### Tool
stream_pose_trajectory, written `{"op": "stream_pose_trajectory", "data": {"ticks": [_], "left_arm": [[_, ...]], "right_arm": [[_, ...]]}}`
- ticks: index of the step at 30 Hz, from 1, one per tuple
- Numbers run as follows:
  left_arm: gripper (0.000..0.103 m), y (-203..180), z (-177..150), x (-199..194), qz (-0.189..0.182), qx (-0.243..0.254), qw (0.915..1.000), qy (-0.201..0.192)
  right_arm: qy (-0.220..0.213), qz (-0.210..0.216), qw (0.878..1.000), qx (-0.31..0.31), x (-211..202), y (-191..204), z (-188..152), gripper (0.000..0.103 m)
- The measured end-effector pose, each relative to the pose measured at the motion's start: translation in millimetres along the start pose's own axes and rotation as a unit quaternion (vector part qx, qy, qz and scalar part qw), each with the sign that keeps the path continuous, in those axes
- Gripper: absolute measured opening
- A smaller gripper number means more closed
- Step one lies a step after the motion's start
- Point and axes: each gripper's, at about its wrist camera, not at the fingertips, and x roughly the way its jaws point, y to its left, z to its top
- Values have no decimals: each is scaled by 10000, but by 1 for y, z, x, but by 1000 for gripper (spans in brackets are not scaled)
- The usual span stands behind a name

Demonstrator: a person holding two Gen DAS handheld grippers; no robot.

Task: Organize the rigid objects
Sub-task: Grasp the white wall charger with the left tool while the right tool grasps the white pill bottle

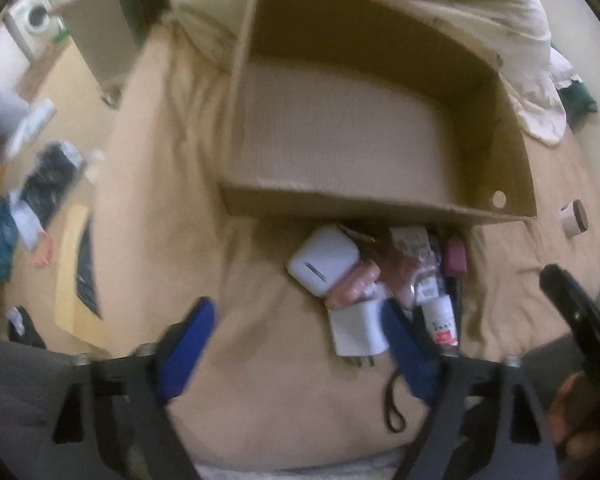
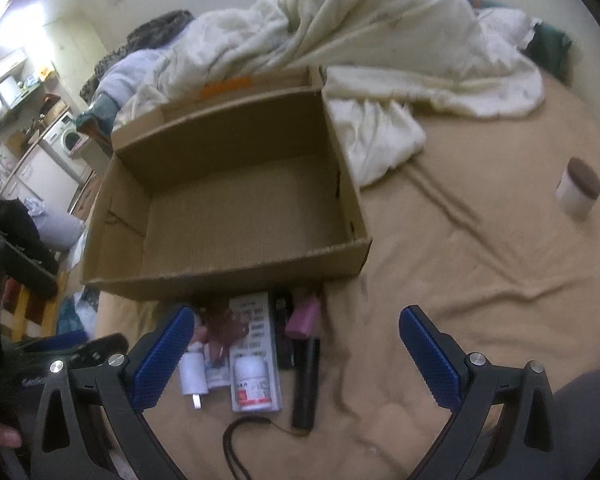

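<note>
An empty cardboard box (image 1: 340, 136) (image 2: 236, 208) sits on the tan bedsheet. A pile of small objects lies against its near wall: a white case (image 1: 322, 266), a white charger plug (image 1: 356, 330) (image 2: 194, 374), a white pill bottle (image 1: 442, 320) (image 2: 252, 380), a pink item (image 1: 456, 256) (image 2: 304, 316), a black stick with a wrist loop (image 2: 306, 384). My left gripper (image 1: 300, 348) is open, its right finger beside the plug. My right gripper (image 2: 298, 360) is open above the pile, holding nothing.
A small white jar with a brown lid (image 1: 574, 218) (image 2: 580, 186) lies on the sheet to the right. A rumpled white duvet (image 2: 360, 40) lies behind the box. The bed's left edge drops to a cluttered floor (image 1: 40, 200).
</note>
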Motion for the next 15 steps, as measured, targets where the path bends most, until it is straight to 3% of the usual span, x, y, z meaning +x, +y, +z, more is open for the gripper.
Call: {"op": "stream_pose_trajectory", "data": {"ticks": [2,5,13,15], "left_arm": [[58,-3,-1,14,-152,-70,9994,305],[58,-9,-3,31,-324,-286,9969,662],[58,-20,-7,69,-334,-387,9931,1051],[58,-19,-5,77,-522,-501,9919,1040]], "right_arm": [[85,59,9999,-15,2,2,-1,103],[109,110,9999,-28,1,4,1,103],[167,244,9994,157,2,-3,2,103],[173,261,9994,176,2,-4,3,103]]}}
